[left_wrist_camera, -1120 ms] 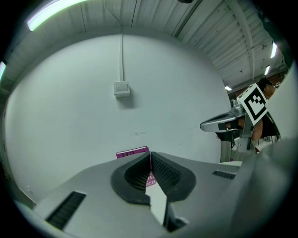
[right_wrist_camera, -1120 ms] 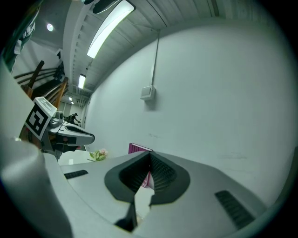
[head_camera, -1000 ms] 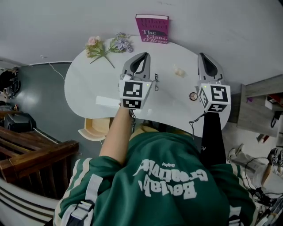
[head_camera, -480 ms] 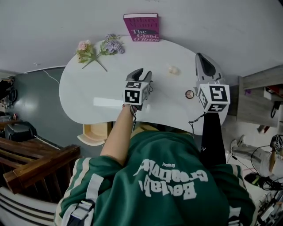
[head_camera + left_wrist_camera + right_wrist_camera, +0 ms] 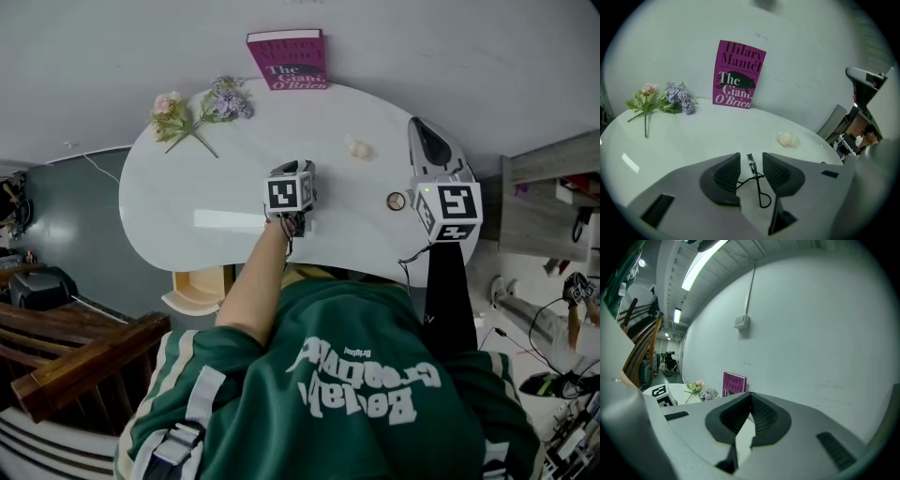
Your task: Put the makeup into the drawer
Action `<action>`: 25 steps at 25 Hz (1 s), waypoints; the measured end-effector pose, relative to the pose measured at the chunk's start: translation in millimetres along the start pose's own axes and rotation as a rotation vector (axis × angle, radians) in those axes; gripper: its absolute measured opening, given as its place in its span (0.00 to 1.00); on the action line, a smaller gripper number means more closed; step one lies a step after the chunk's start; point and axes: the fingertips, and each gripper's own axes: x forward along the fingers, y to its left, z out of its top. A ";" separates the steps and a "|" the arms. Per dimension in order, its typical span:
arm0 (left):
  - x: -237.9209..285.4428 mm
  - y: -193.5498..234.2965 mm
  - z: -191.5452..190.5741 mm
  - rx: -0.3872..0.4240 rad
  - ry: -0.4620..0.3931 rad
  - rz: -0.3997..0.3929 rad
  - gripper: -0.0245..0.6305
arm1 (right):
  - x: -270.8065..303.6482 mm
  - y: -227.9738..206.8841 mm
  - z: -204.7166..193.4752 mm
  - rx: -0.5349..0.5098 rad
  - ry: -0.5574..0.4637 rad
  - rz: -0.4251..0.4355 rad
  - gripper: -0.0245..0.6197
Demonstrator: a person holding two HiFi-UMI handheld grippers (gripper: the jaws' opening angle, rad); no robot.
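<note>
1. Looking along our left gripper (image 5: 751,161), we see its jaws apart, having just been opening, and tilted down at the white table (image 5: 684,140).
2. The eyelash curler (image 5: 755,176) lies flat on the table in the gap between those jaws, loop handles nearest us, and neither pad presses it.
3. A pale rounded lump (image 5: 786,139) sits ahead and right of that gripper.
4. Our right gripper (image 5: 750,397) hangs off to the right, its jaws together and empty.

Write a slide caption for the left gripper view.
Left gripper, jaws just opened, straddles an eyelash curler on the white table; book and flowers behind.
</note>
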 end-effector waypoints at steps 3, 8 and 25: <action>10.1 4.1 -9.9 0.000 0.033 0.028 0.27 | -0.4 -2.0 -2.4 0.003 0.006 -0.001 0.05; 10.4 5.4 -14.2 0.041 0.005 0.055 0.08 | -4.6 -7.6 -10.1 0.029 0.016 -0.007 0.05; -139.1 -74.2 169.5 0.446 -0.600 0.100 0.08 | -21.3 -10.6 34.9 0.011 -0.122 -0.006 0.05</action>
